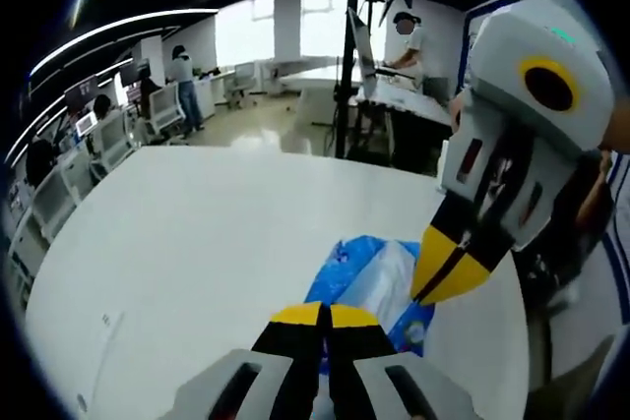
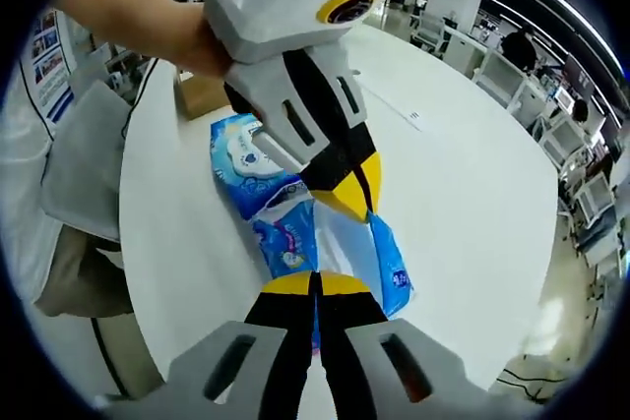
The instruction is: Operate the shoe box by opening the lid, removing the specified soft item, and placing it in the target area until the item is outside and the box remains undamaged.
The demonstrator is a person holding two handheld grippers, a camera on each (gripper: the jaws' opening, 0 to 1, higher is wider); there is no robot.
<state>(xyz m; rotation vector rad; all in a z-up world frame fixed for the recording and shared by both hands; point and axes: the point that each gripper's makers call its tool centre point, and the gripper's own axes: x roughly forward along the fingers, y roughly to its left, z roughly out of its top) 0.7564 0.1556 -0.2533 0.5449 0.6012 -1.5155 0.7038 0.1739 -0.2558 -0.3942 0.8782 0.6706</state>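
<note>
While the blue-and-white soft plastic pack (image 2: 285, 213) lies on the white round table (image 2: 472, 194) at frame centre, partly hidden by both grippers (image 1: 325, 317) (image 2: 317, 287) with jaws together, a brown cardboard box (image 2: 202, 93) sits upper left.

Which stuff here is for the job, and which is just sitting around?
For the job:
- blue soft pack
- cardboard box
- left hand-held gripper
- right hand-held gripper

Just around:
- white table
- office desks and chairs
- people in the background
</note>
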